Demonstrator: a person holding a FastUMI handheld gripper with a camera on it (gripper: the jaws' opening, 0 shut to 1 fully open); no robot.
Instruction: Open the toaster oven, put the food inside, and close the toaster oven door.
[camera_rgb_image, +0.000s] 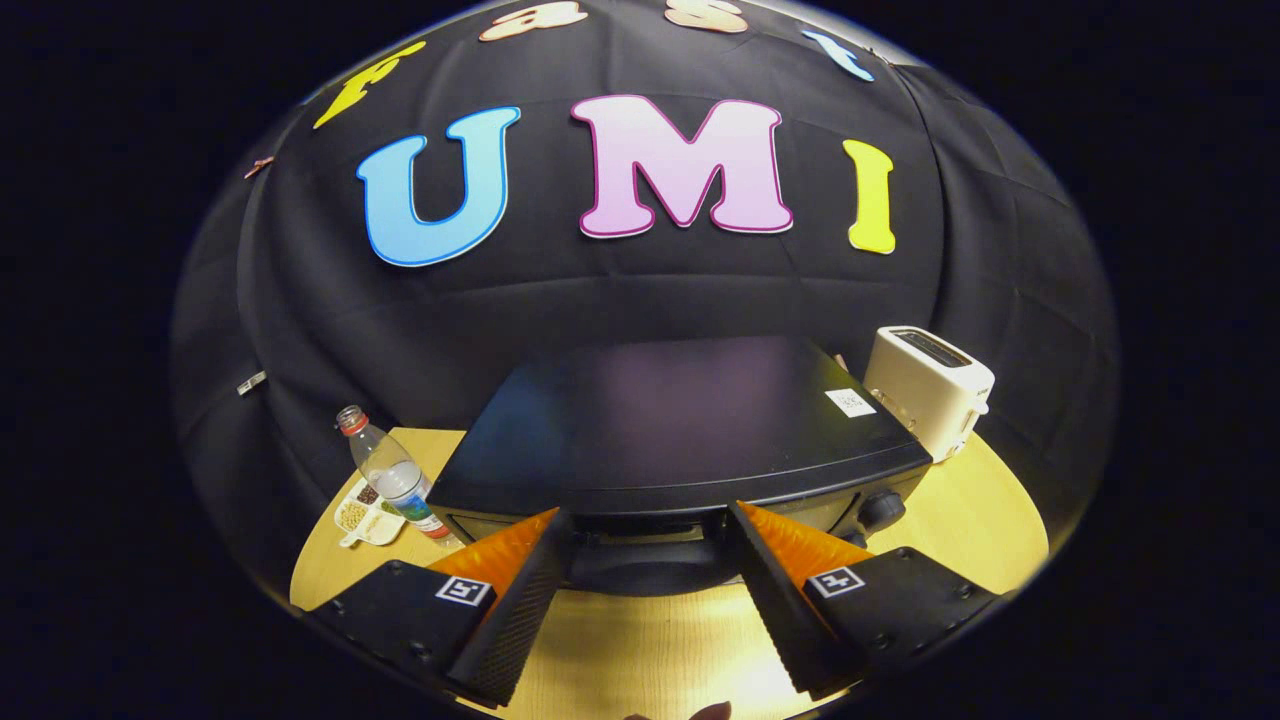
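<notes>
A black toaster oven (680, 420) stands on the wooden table (980, 520), seen from above and in front. Its top front edge runs just past my fingertips. My gripper (648, 520) is open, its fingers spread wide on either side of a dark rounded door handle (650, 572) at the top of the oven's front. Neither finger touches the handle. A control knob (882, 510) shows on the oven's front, right of the fingers. Left of the oven lies a small white dish of food (362, 518) with compartments of beans or nuts.
A clear plastic bottle (392, 472) with a red cap leans beside the dish, left of the oven. A white pop-up toaster (930, 388) stands behind the oven's right corner. The black cloth wall closes off the back.
</notes>
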